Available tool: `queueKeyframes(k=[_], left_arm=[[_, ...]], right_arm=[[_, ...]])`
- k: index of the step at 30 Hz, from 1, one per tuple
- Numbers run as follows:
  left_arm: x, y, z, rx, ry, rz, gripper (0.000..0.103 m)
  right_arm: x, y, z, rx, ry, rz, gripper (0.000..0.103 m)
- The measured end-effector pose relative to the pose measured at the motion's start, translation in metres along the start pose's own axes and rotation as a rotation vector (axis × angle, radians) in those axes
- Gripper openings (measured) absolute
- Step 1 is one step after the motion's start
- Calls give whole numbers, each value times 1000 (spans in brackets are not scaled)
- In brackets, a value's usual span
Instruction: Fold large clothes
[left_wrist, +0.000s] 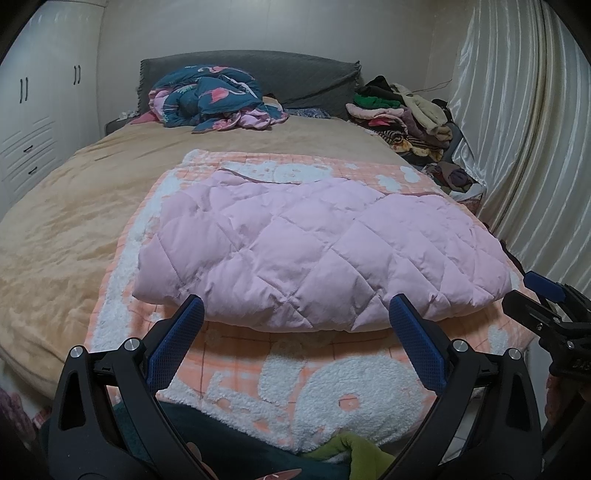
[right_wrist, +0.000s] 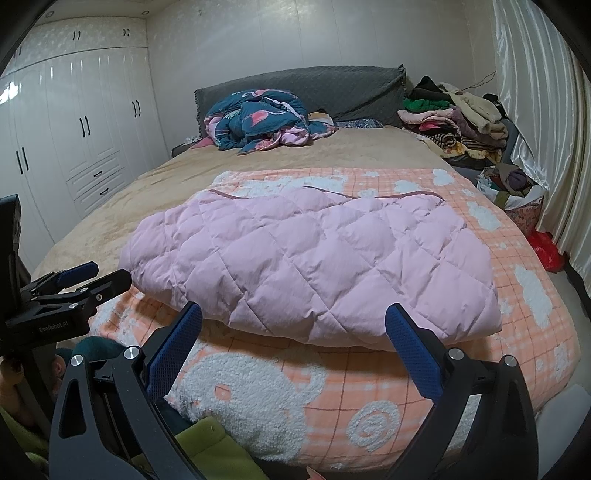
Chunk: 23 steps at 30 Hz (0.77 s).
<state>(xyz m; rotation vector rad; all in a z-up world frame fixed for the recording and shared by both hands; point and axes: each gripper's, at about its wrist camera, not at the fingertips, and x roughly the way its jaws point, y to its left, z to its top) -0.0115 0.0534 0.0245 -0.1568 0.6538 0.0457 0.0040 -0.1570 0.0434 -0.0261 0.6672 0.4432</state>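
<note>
A pink quilted garment (left_wrist: 314, 243) (right_wrist: 314, 258) lies folded into a thick rectangle on an orange-and-white fleece blanket (left_wrist: 314, 373) (right_wrist: 369, 387) on the bed. My left gripper (left_wrist: 295, 314) is open, its blue pads just short of the garment's near edge, holding nothing. My right gripper (right_wrist: 293, 319) is open too, facing the same near edge with nothing between its pads. In each wrist view the other gripper shows from the side: the right one (left_wrist: 543, 295) at the garment's right corner, the left one (right_wrist: 79, 278) at its left corner.
A beige bedspread (left_wrist: 74, 206) covers the bed. A crumpled blue flamingo quilt (left_wrist: 214, 98) lies by the grey headboard (right_wrist: 314, 88). A clothes pile (left_wrist: 402, 114) sits at the far right corner, beside curtains (left_wrist: 524, 147). White wardrobes (right_wrist: 74, 129) stand on the left. Green and dark cloth (right_wrist: 214, 450) hangs below the bed's edge.
</note>
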Motion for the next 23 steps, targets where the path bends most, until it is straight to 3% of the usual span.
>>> queueKeyframes(k=[14, 17, 19, 21, 23], left_arm=[[12, 13, 0, 14, 43, 9, 94], [25, 27, 4, -19, 61, 30, 94], [37, 41, 10, -49, 74, 70, 94], [54, 77, 23, -85, 83, 156, 94], [70, 129, 42, -109, 61, 310, 94]], right_arm=[[-4, -24, -2, 38, -44, -77, 99], [-13, -64, -8, 127, -92, -192, 99], [-18, -118, -18, 236, -98, -307, 99], [-20, -184, -36, 318, -70, -486, 99], [-26, -255, -62, 395, -34, -690, 99]])
